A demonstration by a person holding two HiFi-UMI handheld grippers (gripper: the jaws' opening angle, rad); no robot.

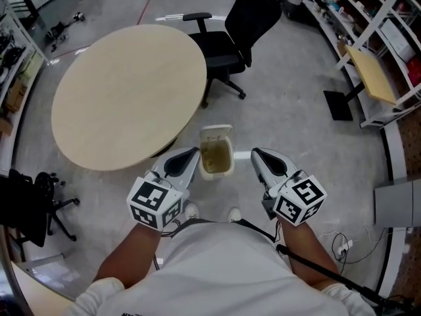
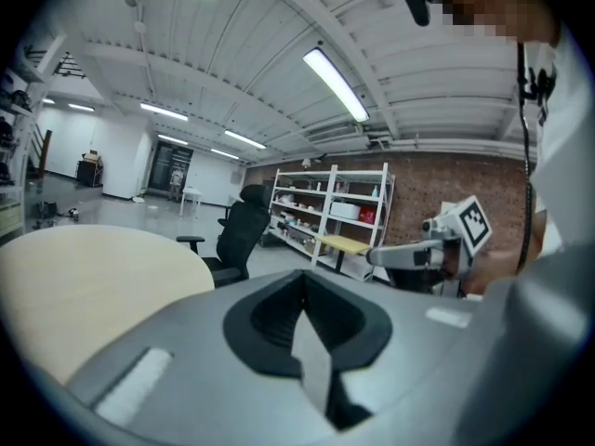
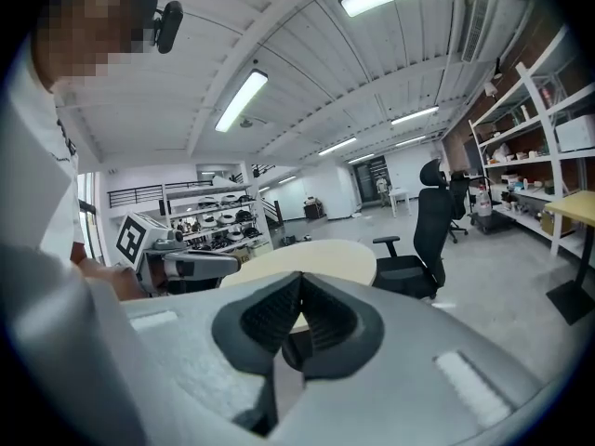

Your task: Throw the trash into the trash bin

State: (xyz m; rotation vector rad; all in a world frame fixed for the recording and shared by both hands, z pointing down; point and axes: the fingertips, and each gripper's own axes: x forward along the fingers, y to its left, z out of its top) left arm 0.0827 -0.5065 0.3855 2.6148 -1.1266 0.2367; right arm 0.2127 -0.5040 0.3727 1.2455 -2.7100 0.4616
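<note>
A small cream trash bin (image 1: 216,158) stands on the grey floor with its lid tipped back, and its inside looks brownish. My left gripper (image 1: 194,151) hangs just left of the bin, above floor level, with its jaws together and nothing in them. My right gripper (image 1: 255,151) is just right of the bin, also shut and empty. In the left gripper view the left gripper (image 2: 303,275) points out over the room, with the right gripper (image 2: 409,255) off to its side. The right gripper view shows the right gripper (image 3: 299,277) closed, and the left gripper (image 3: 186,266) beside it.
A round beige table (image 1: 125,91) stands just beyond the bin to the left. A black office chair (image 1: 230,41) sits behind it. White shelving (image 1: 388,45) runs along the right wall. Another black chair (image 1: 33,203) is at the near left, and cables (image 1: 342,245) lie at the near right.
</note>
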